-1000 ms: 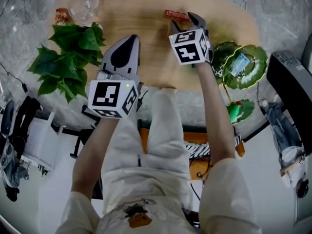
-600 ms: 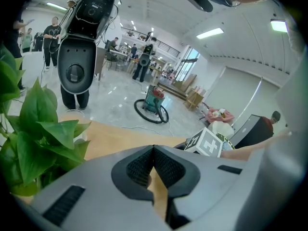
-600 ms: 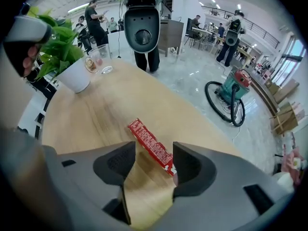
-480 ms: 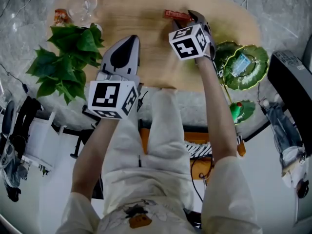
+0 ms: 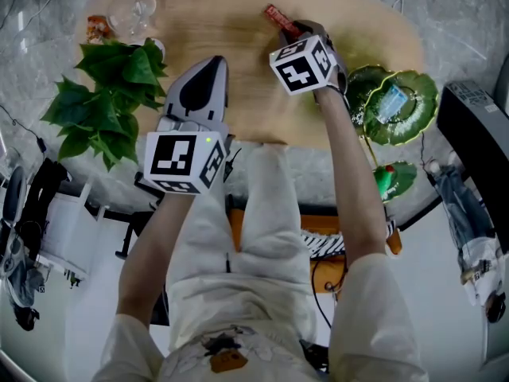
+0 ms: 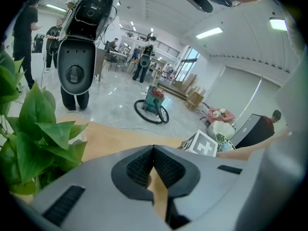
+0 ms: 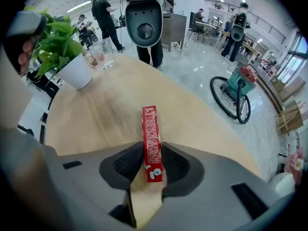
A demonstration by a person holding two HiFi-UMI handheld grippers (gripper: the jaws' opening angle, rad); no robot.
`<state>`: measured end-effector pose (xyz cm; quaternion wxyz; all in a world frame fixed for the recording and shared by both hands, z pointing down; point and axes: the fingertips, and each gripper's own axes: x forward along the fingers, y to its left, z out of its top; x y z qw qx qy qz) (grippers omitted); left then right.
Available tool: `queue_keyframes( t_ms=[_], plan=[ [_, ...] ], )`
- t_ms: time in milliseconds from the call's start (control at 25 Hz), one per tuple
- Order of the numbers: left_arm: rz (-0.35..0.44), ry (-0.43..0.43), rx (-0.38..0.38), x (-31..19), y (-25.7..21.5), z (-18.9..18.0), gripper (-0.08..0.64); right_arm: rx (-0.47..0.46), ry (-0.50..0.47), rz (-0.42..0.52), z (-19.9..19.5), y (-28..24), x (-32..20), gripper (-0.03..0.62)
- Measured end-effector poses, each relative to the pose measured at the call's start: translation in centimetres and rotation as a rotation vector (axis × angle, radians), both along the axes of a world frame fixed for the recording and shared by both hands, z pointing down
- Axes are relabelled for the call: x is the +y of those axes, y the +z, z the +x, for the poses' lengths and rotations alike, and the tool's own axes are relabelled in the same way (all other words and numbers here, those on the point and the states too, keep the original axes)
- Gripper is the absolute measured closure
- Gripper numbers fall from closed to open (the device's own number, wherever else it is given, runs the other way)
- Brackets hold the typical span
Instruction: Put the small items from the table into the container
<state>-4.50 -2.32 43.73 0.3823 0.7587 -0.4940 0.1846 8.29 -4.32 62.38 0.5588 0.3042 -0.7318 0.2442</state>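
Observation:
A long red pack (image 7: 150,129) stands on edge between my right gripper's (image 7: 153,165) jaws, which are closing, and both pads touch its sides. In the head view this pack (image 5: 277,16) sticks out slanted past the right gripper (image 5: 298,30) at the far side of the wooden table (image 5: 238,78). The green leaf-shaped dish (image 5: 417,94) sits at the table's right end with a blue-and-white packet (image 5: 391,102) in it. My left gripper (image 5: 205,64) hovers over the table's near left part, jaws shut with nothing between them (image 6: 154,150).
A leafy potted plant (image 5: 111,94) fills the left side, with a clear glass (image 5: 134,10) and a small orange item (image 5: 99,26) behind it. A smaller green dish (image 5: 394,180) lies off the table's near right edge. Beyond the table people stand by a vacuum cleaner (image 7: 238,93).
The right gripper's jaws have closed in on the red pack. The pack has swung from lying across to slanting, and the gripper has rolled slightly. The left gripper has stayed still.

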Motion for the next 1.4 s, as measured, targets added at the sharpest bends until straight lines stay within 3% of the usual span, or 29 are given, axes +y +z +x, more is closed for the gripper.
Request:
queue_keyframes(
  t_ms=[280, 880, 1400],
  plan=[
    [0.007, -0.006, -0.004, 0.0, -0.3, 0.0, 0.56, -0.026, 0.02, 0.001, -0.1, -0.1, 0.0, 0.48],
    [0.033, 0.091, 0.005, 1.3, -2.0, 1.6, 0.56, -0.071, 0.265, 0.06, 2.6, -4.6, 2.5, 0.482],
    [0.055, 0.12, -0.004, 3.1, -3.4, 2.3, 0.56, -0.15, 0.314, 0.116, 1.5, -8.5, 4.5, 0.482]
  ],
)
